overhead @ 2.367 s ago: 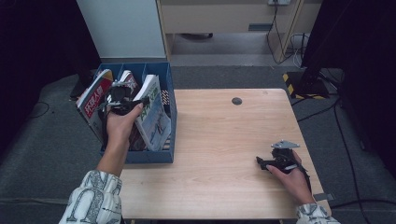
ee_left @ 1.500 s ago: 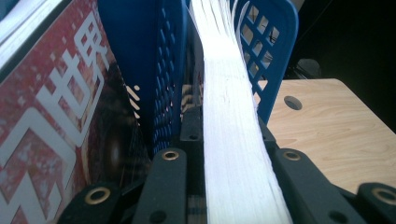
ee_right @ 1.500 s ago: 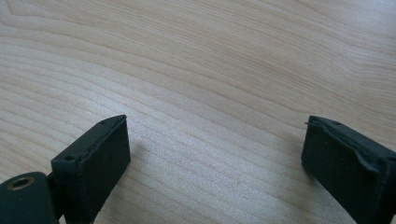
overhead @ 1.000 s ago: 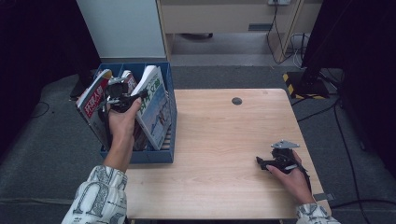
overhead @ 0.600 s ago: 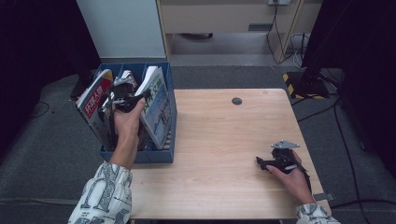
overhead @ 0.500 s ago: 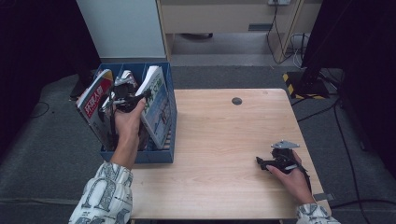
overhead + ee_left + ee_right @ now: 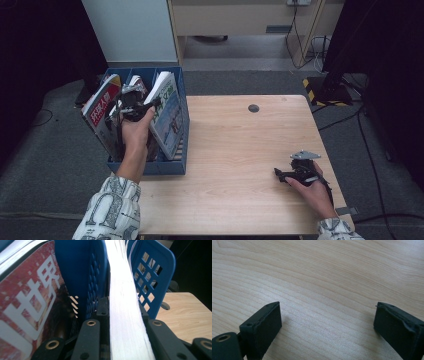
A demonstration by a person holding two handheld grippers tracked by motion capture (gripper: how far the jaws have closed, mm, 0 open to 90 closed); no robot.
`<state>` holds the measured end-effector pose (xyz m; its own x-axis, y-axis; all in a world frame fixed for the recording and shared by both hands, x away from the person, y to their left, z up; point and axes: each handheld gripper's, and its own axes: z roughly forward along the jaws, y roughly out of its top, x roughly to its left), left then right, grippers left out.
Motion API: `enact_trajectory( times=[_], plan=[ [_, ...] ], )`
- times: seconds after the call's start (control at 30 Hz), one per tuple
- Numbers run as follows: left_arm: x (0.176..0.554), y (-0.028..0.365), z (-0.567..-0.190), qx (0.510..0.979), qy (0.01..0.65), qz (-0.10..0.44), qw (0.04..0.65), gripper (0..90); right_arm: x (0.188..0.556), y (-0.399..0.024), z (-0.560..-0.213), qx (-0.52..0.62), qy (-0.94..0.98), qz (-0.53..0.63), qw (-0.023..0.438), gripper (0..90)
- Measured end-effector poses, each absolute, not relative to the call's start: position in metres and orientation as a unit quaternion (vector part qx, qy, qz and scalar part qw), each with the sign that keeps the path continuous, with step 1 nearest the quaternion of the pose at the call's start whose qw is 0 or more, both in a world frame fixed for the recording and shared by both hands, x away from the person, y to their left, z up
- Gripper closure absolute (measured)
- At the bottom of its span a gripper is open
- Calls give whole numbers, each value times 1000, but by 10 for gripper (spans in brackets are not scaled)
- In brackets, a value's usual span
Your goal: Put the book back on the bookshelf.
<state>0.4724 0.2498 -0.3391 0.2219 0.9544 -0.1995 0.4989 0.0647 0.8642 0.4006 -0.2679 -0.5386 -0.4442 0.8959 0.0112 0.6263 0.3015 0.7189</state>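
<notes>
One blue file box [image 7: 176,167] hangs at the left edge of the wooden table [image 7: 235,150] and holds three magazines. The left gripper [image 7: 131,106] reaches into the box's middle compartment, its jaws pinching the white page edge of the thick middle magazine [image 7: 122,315]. A red-covered magazine [image 7: 100,107] leans at the box's far-left side; a third magazine [image 7: 167,117] leans at its right wall. The right gripper [image 7: 327,327] rests on the table, well to the right of the box, near the table's right edge, jaws spread wide over bare wood. Open tabletop lies between box and right gripper.
</notes>
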Motion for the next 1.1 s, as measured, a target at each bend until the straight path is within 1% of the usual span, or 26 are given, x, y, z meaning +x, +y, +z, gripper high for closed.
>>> enact_trajectory(
  times=[0.77, 0.9, 1.03, 1.1],
  plan=[
    [469, 252, -340, 635, 570, 246, 461, 709, 401, -268, -539, 487, 781, 335, 201, 81],
    [469, 252, -339, 635, 568, 240, 465, 660, 401, -268, -539, 487, 781, 335, 201, 81],
    [467, 253, -337, 642, 561, 245, 462, 636, 401, -268, -539, 487, 781, 335, 202, 81],
    [467, 253, -337, 646, 557, 245, 460, 598, 401, -268, -539, 487, 781, 335, 201, 81]
  ],
)
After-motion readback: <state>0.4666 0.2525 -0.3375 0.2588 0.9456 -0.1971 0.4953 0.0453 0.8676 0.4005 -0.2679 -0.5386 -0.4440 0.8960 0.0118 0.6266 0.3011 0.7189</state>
